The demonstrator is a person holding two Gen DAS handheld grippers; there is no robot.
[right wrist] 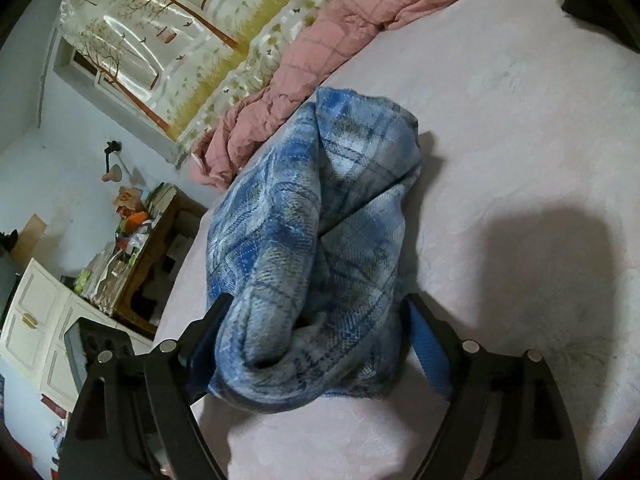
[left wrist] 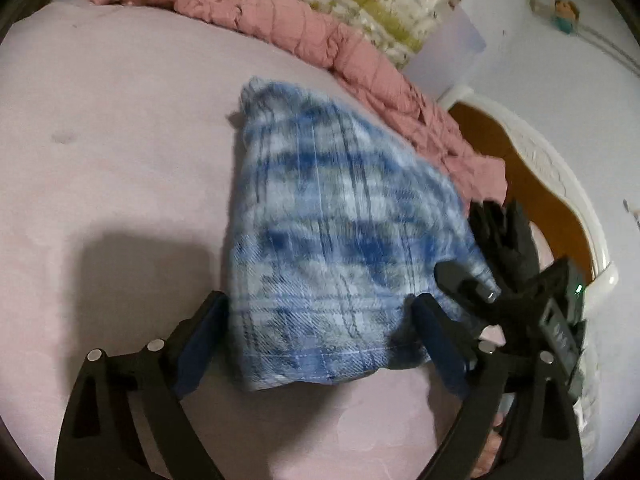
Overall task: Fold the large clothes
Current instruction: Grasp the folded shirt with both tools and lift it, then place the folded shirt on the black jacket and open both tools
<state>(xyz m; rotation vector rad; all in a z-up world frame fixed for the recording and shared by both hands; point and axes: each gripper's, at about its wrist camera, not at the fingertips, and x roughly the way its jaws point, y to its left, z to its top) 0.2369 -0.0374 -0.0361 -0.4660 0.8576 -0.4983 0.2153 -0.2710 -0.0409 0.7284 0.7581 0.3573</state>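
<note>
A blue plaid garment (left wrist: 320, 220) lies folded into a compact bundle on the pale pink bed sheet (left wrist: 120, 140). My left gripper (left wrist: 320, 312) stands open, and the bundle's near edge lies between its blue pads without being pinched. The right gripper's dark body (left wrist: 516, 264) shows at the bundle's right corner. In the right wrist view the same garment (right wrist: 320, 220) shows thick rolled folds. My right gripper (right wrist: 318, 308) is open astride its near end. Its left finger (right wrist: 216, 320) brushes the cloth and the right pad (right wrist: 428, 344) stands just clear.
A rumpled pink quilt (left wrist: 320, 36) runs along the far side of the bed, also seen as the quilt (right wrist: 320, 48). A white and brown headboard (left wrist: 540, 160) borders one end. Beyond the bed edge stand a cluttered wooden shelf (right wrist: 140, 248) and a white cabinet (right wrist: 36, 320).
</note>
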